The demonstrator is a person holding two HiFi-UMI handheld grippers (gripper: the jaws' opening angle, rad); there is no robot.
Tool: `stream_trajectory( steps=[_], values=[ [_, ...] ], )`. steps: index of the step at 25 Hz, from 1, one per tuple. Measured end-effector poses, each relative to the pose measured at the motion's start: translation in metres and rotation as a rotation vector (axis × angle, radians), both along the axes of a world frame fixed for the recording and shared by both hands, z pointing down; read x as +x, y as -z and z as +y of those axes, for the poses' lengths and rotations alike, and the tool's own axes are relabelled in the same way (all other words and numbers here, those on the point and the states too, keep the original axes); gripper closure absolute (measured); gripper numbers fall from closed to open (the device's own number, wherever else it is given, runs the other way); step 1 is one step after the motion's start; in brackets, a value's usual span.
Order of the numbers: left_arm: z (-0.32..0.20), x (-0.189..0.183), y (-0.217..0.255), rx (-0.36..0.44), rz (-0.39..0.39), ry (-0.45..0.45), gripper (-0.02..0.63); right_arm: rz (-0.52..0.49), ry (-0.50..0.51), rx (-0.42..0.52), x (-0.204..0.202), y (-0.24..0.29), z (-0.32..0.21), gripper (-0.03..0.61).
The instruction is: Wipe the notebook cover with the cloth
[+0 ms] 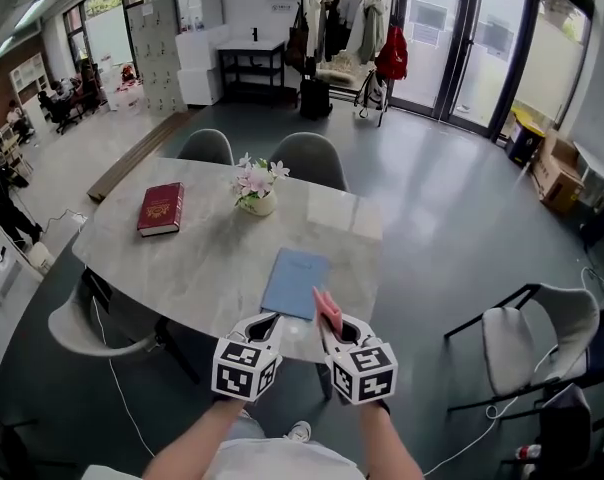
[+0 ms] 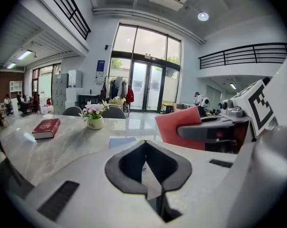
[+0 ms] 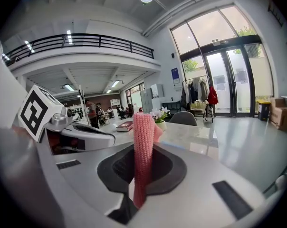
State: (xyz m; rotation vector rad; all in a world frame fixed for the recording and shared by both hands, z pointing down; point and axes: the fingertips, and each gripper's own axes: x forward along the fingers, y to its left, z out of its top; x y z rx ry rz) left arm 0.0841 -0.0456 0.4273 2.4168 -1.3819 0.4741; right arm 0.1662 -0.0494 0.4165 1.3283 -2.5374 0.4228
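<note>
The head view looks from above, forward and steeply down, over the tabletop [image 1: 202, 258] toward the glass doors [image 1: 462, 48]. The left gripper [image 1: 265, 320] and right gripper [image 1: 332, 328] sit low at its near edge. The left gripper view rides close behind its own jaws and faces level across the tabletop toward the same doors. The right gripper view does likewise from alongside. All three views share the red book [image 1: 161, 209] and flower pot [image 1: 256, 200].

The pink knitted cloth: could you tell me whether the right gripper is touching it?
Touching. The right gripper view shows the pink knitted cloth pinched between the jaws of the right gripper.
</note>
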Motion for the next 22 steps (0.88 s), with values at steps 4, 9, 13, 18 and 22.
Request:
stream_trajectory(
  steps=[4, 9, 13, 18, 22],
  values=[
    [-0.013, -0.002, -0.007, -0.003, 0.002, 0.007, 0.606, 0.017, 0.015, 0.000, -0.002, -0.006, -0.014, 0.563],
    [-0.035, -0.001, -0.015, -0.008, 0.012, -0.005, 0.606, 0.054, 0.028, -0.003, -0.005, -0.014, -0.038, 0.563],
    [-0.059, -0.006, -0.022, -0.007, 0.017, -0.008, 0.606, 0.089, 0.038, -0.007, -0.009, -0.023, -0.061, 0.563],
    [-0.087, -0.018, -0.029, -0.016, 0.028, -0.006, 0.606, 0.139, 0.052, -0.028, -0.016, -0.034, -0.092, 0.563],
    [-0.108, -0.030, -0.040, -0.038, 0.039, -0.004, 0.606, 0.188, 0.056, -0.043, -0.021, -0.046, -0.118, 0.563]
  ],
)
